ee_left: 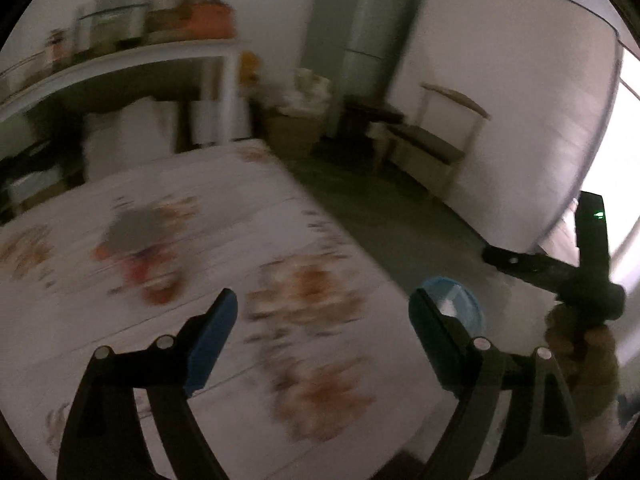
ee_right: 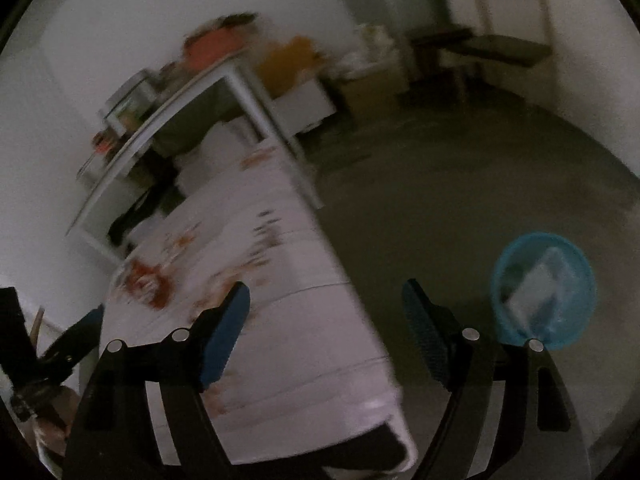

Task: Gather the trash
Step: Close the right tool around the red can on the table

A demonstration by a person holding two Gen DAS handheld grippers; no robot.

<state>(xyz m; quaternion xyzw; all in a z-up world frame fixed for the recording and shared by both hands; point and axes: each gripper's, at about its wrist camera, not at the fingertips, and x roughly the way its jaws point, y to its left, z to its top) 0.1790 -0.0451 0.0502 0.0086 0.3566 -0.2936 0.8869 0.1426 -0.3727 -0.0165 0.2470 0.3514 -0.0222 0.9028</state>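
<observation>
Left gripper [ee_left: 322, 334]: jaws wide apart, nothing between them, touching nothing; two black arms with silver rivets, each tipped with a flat blue pad.
Right gripper [ee_right: 326, 330]: jaws wide apart, empty, touching nothing; same black arms and blue pads, the right pad showing a fine grid texture.
Ahead of the left jaws: white counter [ee_left: 224, 216] with a floral cloth in orange and brown, smeared by motion blur; a blurred red and grey patch [ee_left: 140, 248] lying on it beyond the left pad, too smeared to tell what.
Right of the left jaws: round blue mesh trash bin [ee_left: 464, 300] on the floor, just behind the right pad, pale contents inside.
Right of the right jaws: same round blue mesh trash bin [ee_right: 544, 288], standing on the grey floor [ee_right: 440, 200] beyond the right pad, lined with clear film, a pale flat piece of trash [ee_right: 536, 288] inside.
Under the right jaws: edge of the white counter [ee_right: 304, 320], running between the two pads; red blurred patch [ee_right: 144, 284] far left of the left pad.
Far right, left wrist view: a hand [ee_left: 580, 344] around a black handle, the other gripper's body.
Background: white shelf [ee_left: 120, 60] with blurred jars, tall grey fridge [ee_left: 368, 28], wooden chair [ee_left: 436, 136] with dark seat against a pale wall.
</observation>
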